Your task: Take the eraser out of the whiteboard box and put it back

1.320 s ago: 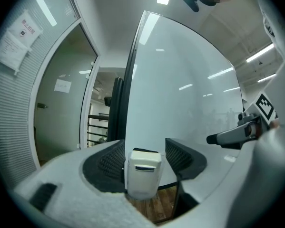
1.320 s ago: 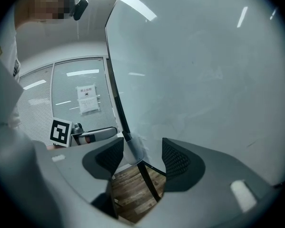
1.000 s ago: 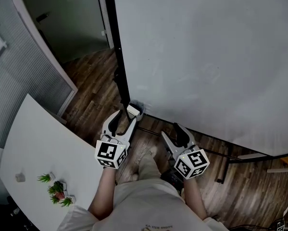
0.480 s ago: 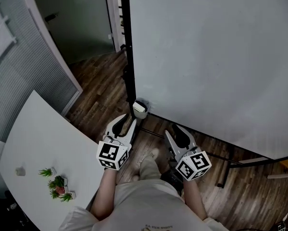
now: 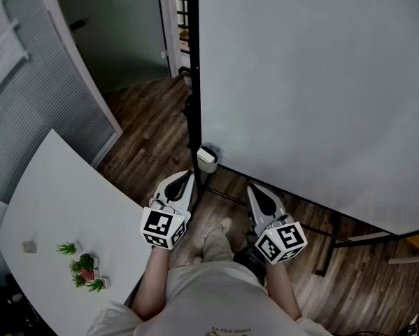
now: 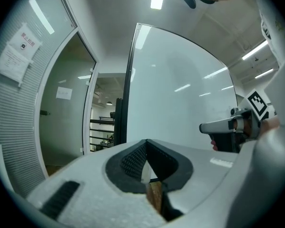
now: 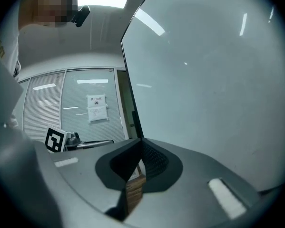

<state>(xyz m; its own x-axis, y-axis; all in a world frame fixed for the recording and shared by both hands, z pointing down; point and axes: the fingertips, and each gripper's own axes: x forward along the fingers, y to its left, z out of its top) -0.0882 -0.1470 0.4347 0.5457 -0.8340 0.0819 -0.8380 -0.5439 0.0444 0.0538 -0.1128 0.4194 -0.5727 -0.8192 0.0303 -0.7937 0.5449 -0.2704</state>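
The whiteboard (image 5: pixel 314 82) stands upright ahead of me on a black frame. A small white whiteboard box (image 5: pixel 207 158) hangs at its lower left corner; a pale block shows in the box's top, too small to tell whether it is the eraser. My left gripper (image 5: pixel 185 178) is below and just left of the box, apart from it, shut with nothing between its jaws. My right gripper (image 5: pixel 254 187) is to the box's right, in front of the board's lower edge, also shut and empty. In both gripper views the jaws (image 6: pixel 146 144) (image 7: pixel 141 142) meet, pointing level at the board.
A white table (image 5: pixel 48 208) with small green plants (image 5: pixel 81 271) is at the lower left. A glass wall with blinds (image 5: pixel 48 89) and a doorway lie at the far left. The board's stand legs (image 5: pixel 335 236) run over the wooden floor. The person's legs are below.
Both grippers' jaws have gone from open to shut, empty. Both have edged a little toward the board, and the head view has shifted slightly.
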